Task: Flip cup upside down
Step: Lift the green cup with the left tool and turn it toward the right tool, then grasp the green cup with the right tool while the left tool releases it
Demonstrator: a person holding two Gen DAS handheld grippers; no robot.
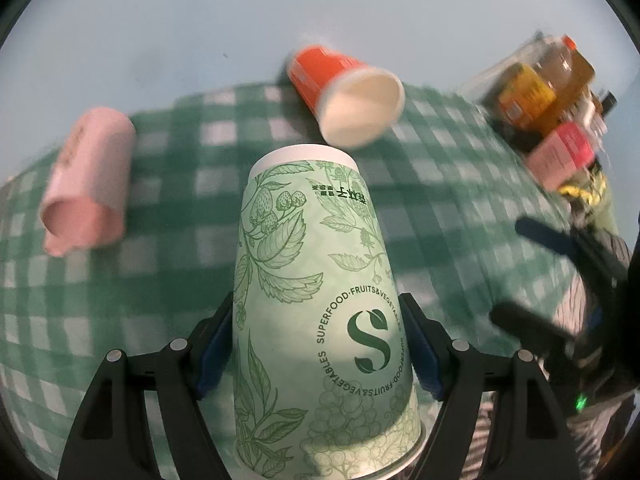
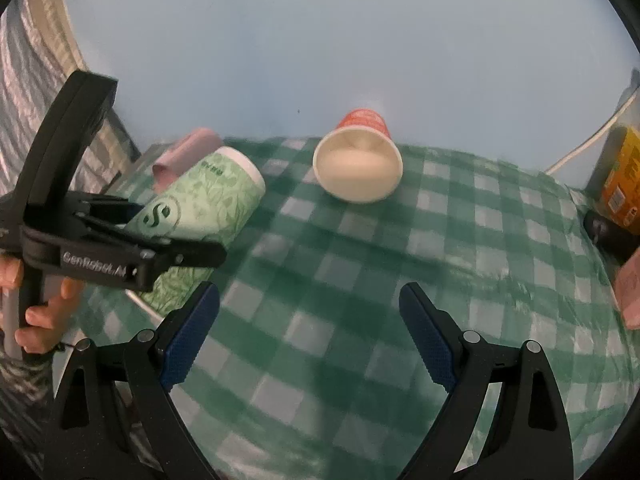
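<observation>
My left gripper (image 1: 318, 344) is shut on a green printed paper cup (image 1: 320, 320), gripping its sides; the cup's base points away from the camera and its rim is toward me. In the right wrist view the same cup (image 2: 200, 208) is held tilted above the checked cloth by the left gripper (image 2: 132, 240). An orange cup (image 1: 348, 92) lies on its side with its white mouth toward me; it also shows in the right wrist view (image 2: 360, 160). A pink cup (image 1: 88, 176) lies on its side at the left. My right gripper (image 2: 310, 336) is open and empty above the cloth.
A green and white checked tablecloth (image 2: 360, 300) covers the table. Bottles and a pink packet (image 1: 560, 152) stand at the right edge, with an orange-labelled bottle (image 2: 620, 184). A pale wall is behind the table.
</observation>
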